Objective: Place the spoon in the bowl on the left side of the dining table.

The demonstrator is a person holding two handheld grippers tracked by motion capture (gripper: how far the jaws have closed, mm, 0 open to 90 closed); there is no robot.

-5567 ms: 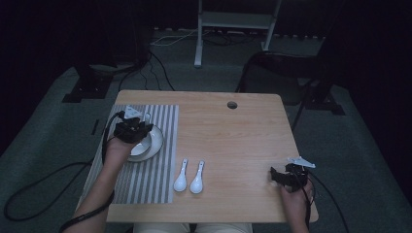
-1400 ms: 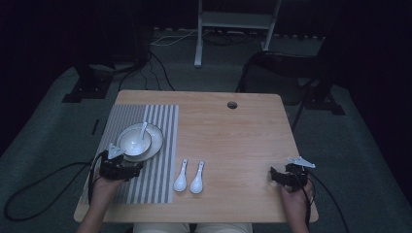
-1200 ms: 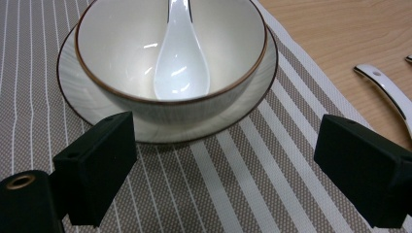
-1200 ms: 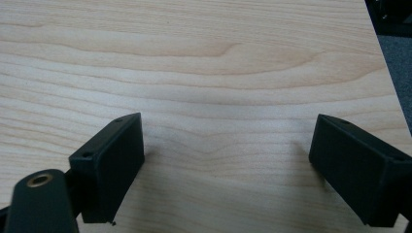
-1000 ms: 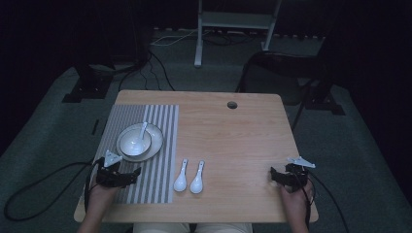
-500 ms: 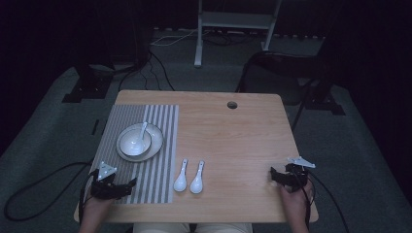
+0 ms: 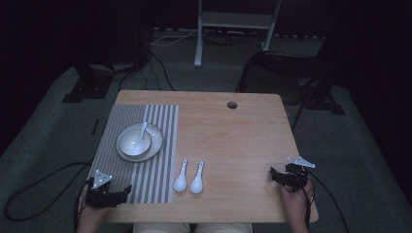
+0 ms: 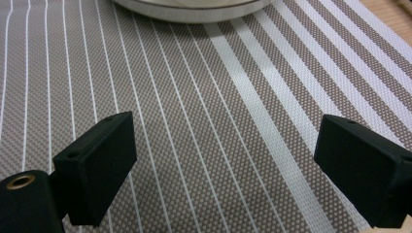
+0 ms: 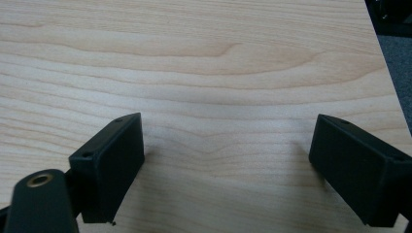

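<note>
Now your left gripper (image 7: pixel 127 189) rests with jaws apart on the striped placemat (image 7: pixel 160 145); the 2 spoons (image 7: pixel 190 177) lie just off the placemat's right edge, handles pointing away from you. Your right gripper (image 7: pixel 273 174), also apart, sits farther off.

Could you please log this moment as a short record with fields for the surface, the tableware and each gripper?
surface: wooden table with a striped placemat on its left part
dish set: bowl on a plate, on the placemat
spoon in bowl: one white spoon resting in the bowl
loose spoons: two spoons side by side on bare wood, right of the placemat
left gripper: open, holding nothing, over the placemat's near edge
right gripper: open, holding nothing, at the table's near right corner
</note>
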